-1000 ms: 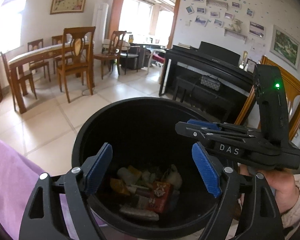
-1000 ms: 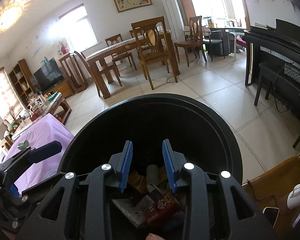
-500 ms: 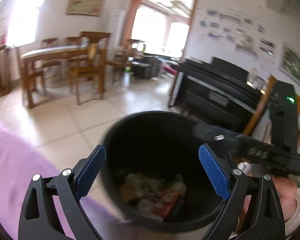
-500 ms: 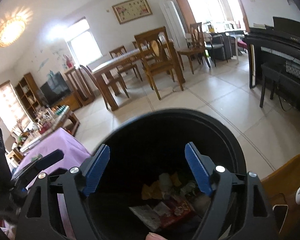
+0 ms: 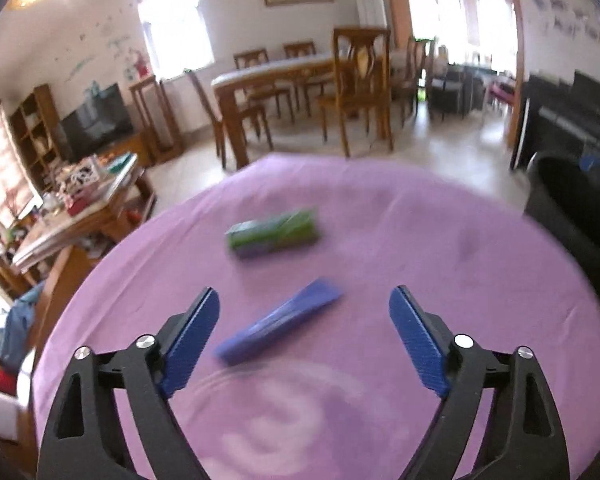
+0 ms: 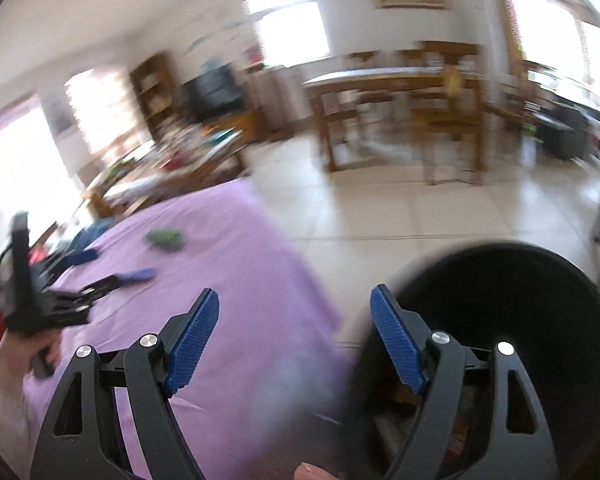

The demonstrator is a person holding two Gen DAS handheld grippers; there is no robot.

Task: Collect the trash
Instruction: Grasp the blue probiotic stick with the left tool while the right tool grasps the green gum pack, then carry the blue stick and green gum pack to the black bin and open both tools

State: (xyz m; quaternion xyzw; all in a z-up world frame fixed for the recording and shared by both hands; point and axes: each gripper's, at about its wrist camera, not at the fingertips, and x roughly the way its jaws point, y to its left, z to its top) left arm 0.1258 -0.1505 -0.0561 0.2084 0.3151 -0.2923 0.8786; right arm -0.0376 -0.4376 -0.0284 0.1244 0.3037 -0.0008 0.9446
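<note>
A blue wrapper (image 5: 278, 326) and a green packet (image 5: 274, 232) lie on the purple-covered table (image 5: 440, 248). My left gripper (image 5: 304, 340) is open and empty just above the blue wrapper, which lies between its fingers. My right gripper (image 6: 294, 342) is open and empty over the table's edge beside the black trash bin (image 6: 520, 280), which holds several wrappers. In the right wrist view, the left gripper (image 6: 104, 286) shows at far left, with the green packet (image 6: 165, 238) and blue wrapper (image 6: 140, 275) beyond it. Both views are motion-blurred.
The bin (image 5: 572, 216) stands off the table's right side on the tiled floor (image 6: 420, 208). A cluttered coffee table (image 5: 84, 200) is to the left. A wooden dining table with chairs (image 5: 300, 92) stands behind, a piano (image 5: 572, 120) at right.
Both grippers have swung left from over the bin toward the purple table. The right gripper opened from nearly shut to wide. The left gripper now hovers over the blue wrapper.
</note>
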